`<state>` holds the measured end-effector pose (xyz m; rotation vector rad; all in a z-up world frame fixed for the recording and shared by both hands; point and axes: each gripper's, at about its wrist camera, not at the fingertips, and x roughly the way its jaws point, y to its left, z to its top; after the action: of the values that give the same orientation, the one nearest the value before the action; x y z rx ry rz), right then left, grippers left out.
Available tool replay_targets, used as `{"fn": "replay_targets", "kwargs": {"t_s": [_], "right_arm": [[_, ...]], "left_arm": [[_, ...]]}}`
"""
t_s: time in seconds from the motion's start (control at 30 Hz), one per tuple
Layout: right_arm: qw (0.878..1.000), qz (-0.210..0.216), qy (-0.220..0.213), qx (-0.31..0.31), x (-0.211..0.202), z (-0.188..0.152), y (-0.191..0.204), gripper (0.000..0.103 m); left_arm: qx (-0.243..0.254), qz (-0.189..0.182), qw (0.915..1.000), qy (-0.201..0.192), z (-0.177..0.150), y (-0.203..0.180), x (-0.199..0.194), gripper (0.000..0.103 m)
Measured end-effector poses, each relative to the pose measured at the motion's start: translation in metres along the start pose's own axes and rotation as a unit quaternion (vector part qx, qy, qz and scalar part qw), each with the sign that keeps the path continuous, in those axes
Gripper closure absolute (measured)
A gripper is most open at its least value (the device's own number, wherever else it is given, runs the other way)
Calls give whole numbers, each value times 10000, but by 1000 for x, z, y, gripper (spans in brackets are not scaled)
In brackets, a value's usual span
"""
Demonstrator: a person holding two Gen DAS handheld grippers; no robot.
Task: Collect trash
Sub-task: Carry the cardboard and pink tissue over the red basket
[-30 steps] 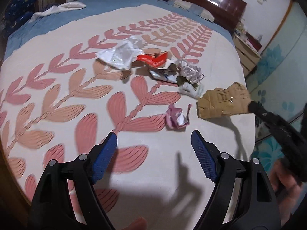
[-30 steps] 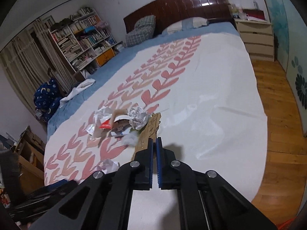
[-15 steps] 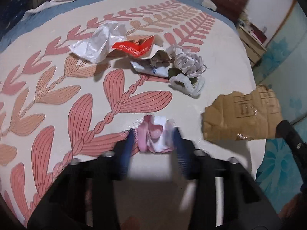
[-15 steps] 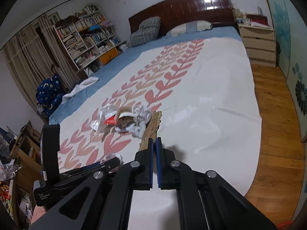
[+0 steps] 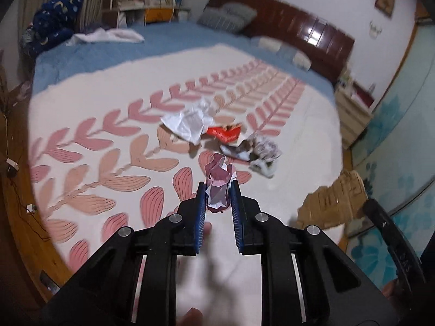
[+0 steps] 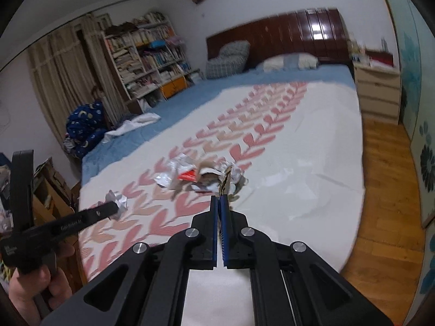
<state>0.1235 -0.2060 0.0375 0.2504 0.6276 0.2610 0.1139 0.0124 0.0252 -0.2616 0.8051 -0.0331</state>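
Clamped between the blue pads of the left gripper [image 5: 217, 190] in the left wrist view is a crumpled pink-and-white paper wad [image 5: 218, 182], lifted clear of the bed [image 5: 81, 114], whose white cover bears a pink leaf pattern. Beyond it lies the remaining litter: a crumpled white sheet [image 5: 190, 121], a red wrapper [image 5: 225, 133] just beside it, and a grey-white crumpled ball [image 5: 265, 149] to the right. At the right edge, a torn piece of brown cardboard [image 5: 333, 203] hangs off the bed's side, held at its far end by the black tip of the other gripper [image 5: 375, 212]. A dark wooden headboard [image 5: 299, 30] and pillows sit at the far end.

From the right wrist view, the right gripper [image 6: 219, 203] has its jaws pressed nearly together on the thin edge of the cardboard [image 6: 225, 182], seen edge-on and rising just above the fingertips. Behind it the litter pile [image 6: 190, 174] rests mid-bed. At left, the left gripper [image 6: 108, 210] appears side-on with the paper wad [image 6: 117, 198] at its tip, held above the bed. A hand [image 6: 35, 290] grips its handle low in the corner. A full bookshelf [image 6: 146, 54] stands by the wall, and wooden floor [image 6: 386, 190] runs along the right.
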Motion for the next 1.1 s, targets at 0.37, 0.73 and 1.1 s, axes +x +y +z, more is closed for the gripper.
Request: {"fn": "replay_targets", "kwargs": {"t_s": [0.37,0.73,1.1], "right_arm": [[9932,-555,-840,590,-257,-43,-89,100],[9628,-2143,-361,1605,-409,-175,-238,100],[9243,-2405,846,2841,-363,-320,-327,100]], "left_arm": [[1367,-1346,9814,-88,-52,-137,-82,85],[2924,-3123,9008,744,-180,-318,-119,85],[4339,-2416,8172,2925,-359,-393,3,85]]}}
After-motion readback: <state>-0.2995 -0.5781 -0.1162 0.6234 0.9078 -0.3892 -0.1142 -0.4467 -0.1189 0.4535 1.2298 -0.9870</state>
